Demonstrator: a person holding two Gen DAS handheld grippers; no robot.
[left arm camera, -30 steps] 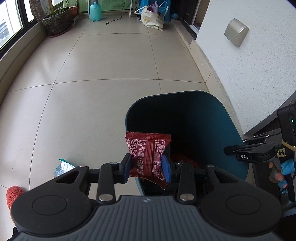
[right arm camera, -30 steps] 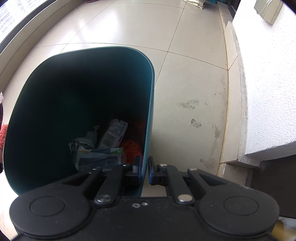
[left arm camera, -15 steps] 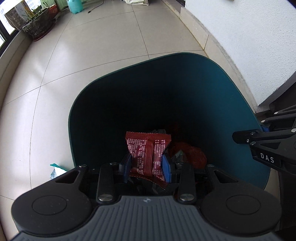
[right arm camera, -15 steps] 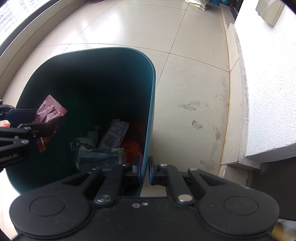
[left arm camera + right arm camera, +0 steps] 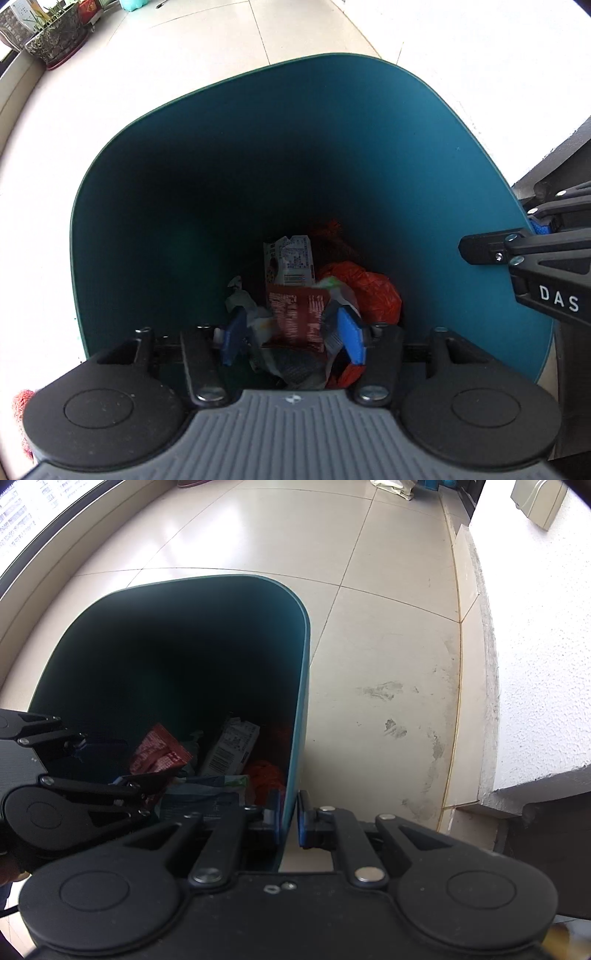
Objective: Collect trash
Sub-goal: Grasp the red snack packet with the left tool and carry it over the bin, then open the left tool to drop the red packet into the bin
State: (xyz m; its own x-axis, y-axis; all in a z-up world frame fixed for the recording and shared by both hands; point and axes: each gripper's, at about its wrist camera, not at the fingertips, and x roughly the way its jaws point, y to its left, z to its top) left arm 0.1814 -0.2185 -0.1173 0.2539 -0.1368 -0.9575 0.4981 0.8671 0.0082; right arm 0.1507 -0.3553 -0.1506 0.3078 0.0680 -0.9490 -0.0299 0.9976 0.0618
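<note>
The left gripper (image 5: 293,332), jaws opening, hangs inside the teal bin (image 5: 369,147) with the red wrapper (image 5: 297,317) loose between them.

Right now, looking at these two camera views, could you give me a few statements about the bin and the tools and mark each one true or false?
1. The right tool is clamped on the teal bin's wall. True.
2. The red wrapper is pinched tight by the left tool. False: its jaws are opening, and the pads stand clear of the wrapper between them.
3. The bin is empty. False: an orange bag and a white printed packet lie inside.
4. A potted plant stands on the floor beyond the bin. True.
</note>
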